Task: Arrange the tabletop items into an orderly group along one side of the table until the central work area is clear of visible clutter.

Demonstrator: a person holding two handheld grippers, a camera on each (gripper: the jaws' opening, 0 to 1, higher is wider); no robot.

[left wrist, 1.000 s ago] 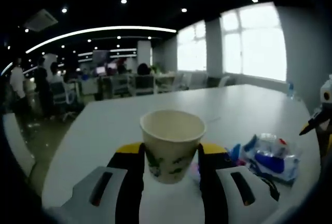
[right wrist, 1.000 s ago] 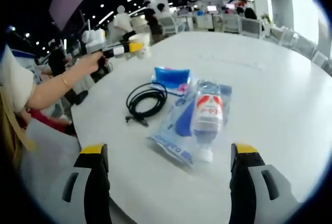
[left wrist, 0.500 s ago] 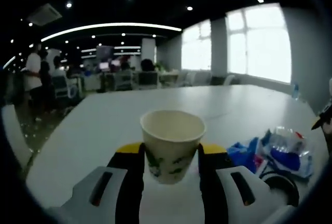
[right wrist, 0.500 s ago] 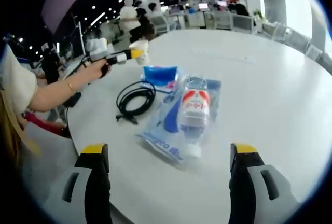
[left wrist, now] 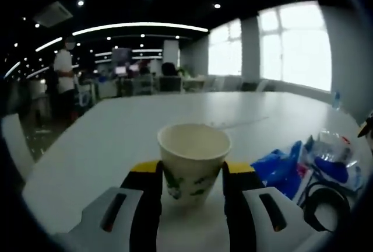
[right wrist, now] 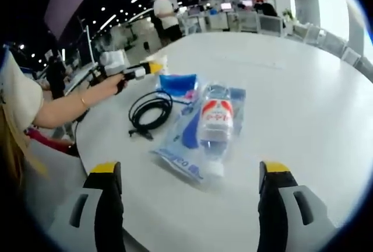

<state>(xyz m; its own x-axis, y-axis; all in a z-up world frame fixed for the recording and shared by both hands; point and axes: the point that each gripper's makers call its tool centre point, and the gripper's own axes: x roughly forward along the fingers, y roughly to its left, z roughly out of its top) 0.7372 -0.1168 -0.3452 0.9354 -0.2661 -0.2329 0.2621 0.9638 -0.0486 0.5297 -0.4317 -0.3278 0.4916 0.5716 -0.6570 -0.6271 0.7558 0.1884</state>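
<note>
A white paper cup (left wrist: 193, 160) with a green print stands upright between my left gripper's (left wrist: 192, 169) jaws, which are shut on it. In the right gripper view that gripper (right wrist: 135, 72), in a person's hand, holds the cup (right wrist: 156, 62) at the table's far left edge. A clear bottle (right wrist: 214, 125) with a red label lies on a blue-printed plastic bag (right wrist: 182, 150) mid-table. Beside it lie a coiled black cable (right wrist: 148, 111) and a blue packet (right wrist: 178, 83). My right gripper (right wrist: 189, 205) is open above the near table edge, with nothing between its jaws.
The white table (right wrist: 291, 88) stretches bare to the right and far side. In the left gripper view the blue packet (left wrist: 278, 170), bottle (left wrist: 332, 156) and cable (left wrist: 323, 205) sit close at the right. A person's arm (right wrist: 52, 106) reaches in; office chairs and people stand beyond.
The left gripper has carried the cup closer to the blue packet and cable, and its view has swung so the cable now shows. The right gripper stays open and has hardly shifted.
</note>
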